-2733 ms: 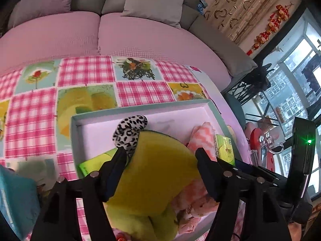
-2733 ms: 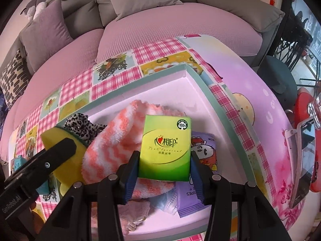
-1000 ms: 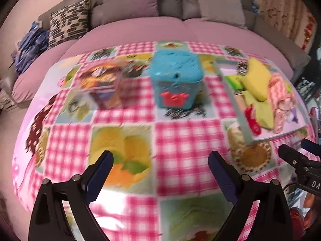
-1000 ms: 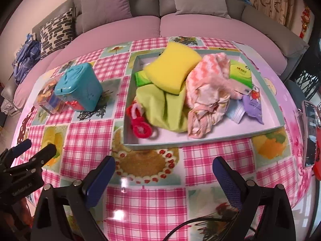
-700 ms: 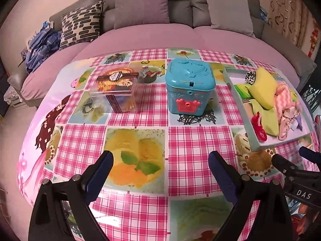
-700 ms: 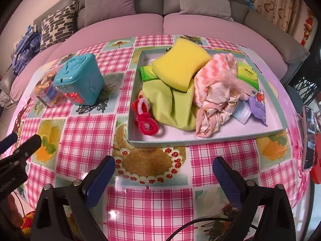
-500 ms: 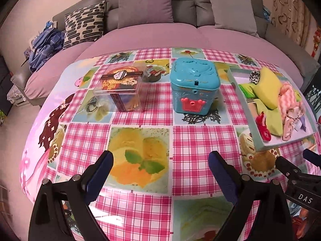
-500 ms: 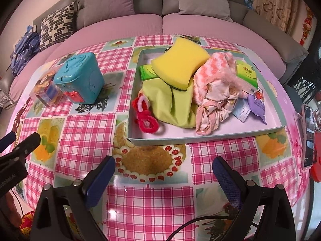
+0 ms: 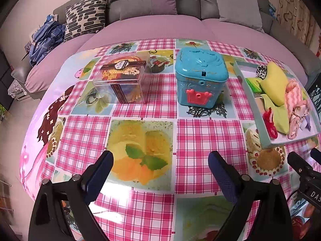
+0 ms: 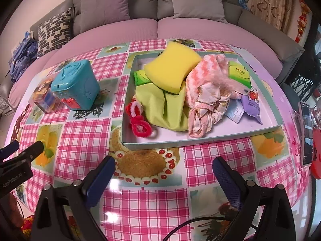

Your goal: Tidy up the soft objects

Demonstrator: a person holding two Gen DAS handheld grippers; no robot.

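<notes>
Soft stuff piled in tray (image 10: 200, 140): sponge (image 10: 172, 68), cloths, tissue pks. Looks abt done. Left tongs (image 9: 160, 166) & right tongs (image 10: 163, 169) wide open, empty, above surface (image 10: 80, 136).

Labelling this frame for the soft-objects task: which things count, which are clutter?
Task things, all in the tray:
yellow sponge
green cloth
pink sock
red hair ties
face mask
tissue packs

Clutter:
teal box
clear box
phone
sofa cushions
</notes>
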